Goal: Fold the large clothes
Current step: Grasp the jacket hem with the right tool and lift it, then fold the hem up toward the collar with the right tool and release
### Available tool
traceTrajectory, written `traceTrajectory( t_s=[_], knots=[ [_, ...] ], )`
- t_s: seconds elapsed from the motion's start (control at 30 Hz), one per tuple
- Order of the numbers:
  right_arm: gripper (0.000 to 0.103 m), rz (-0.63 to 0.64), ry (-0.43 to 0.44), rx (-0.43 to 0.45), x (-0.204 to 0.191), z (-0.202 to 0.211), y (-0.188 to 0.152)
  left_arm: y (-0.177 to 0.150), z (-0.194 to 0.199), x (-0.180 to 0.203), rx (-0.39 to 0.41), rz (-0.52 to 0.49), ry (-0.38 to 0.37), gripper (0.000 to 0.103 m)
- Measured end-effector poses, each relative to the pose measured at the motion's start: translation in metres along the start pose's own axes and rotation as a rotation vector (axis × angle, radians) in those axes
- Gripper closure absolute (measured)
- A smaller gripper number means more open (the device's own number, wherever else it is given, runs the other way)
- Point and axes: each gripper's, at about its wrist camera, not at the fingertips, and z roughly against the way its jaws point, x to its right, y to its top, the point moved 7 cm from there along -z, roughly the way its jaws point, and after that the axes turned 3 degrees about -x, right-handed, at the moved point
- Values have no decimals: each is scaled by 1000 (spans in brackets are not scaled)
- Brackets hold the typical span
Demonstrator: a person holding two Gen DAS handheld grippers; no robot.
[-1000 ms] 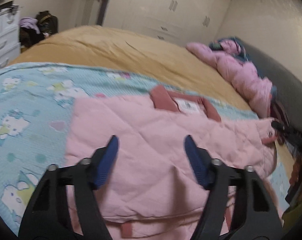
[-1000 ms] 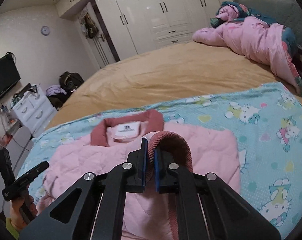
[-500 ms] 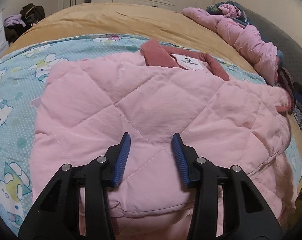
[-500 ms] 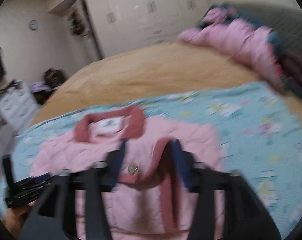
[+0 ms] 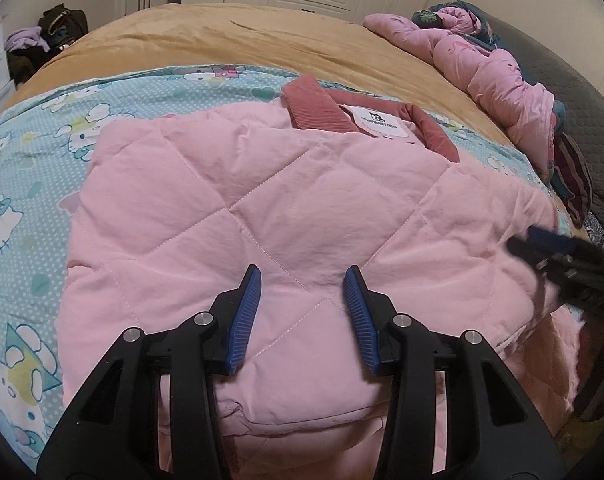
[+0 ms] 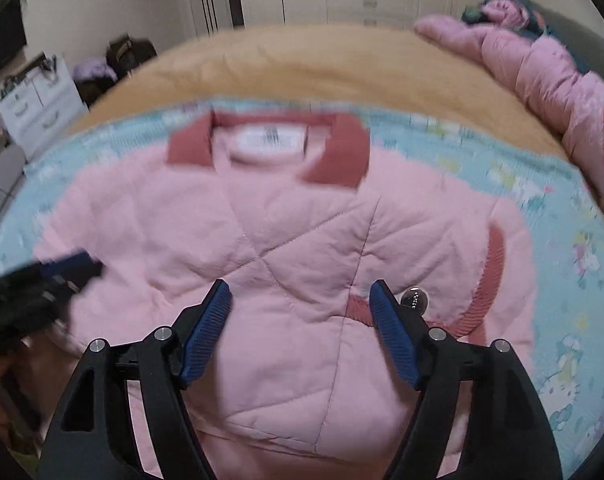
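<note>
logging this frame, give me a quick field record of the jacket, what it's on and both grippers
jacket: pink quilted, flat, sleeves folded in, collar at far edge
cuff: dark pink, on the jacket's right side by a snap
under it: blue cartoon sheet on a tan bedspread
left gripper: open above the jacket, nothing held
right gripper: jaws opening, nothing between them
</note>
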Motion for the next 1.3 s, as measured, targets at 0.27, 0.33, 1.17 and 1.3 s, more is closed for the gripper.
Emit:
traceTrajectory(
  t_s=[0.27,0.33,1.17,1.3],
  knots=[
    [29,-42,45,12,6,-17,-8,0,0,2,-1,-1,-2,67],
    [28,-68,64,25,9,-13,-7,1,2,2,3,8,-9,68],
    [4,-158,106,178,8,87,-20,14,72,11,116,7,0,9],
    [4,-159,112,190,5,98,-22,14,89,9,147,26,-10,9]
  ],
)
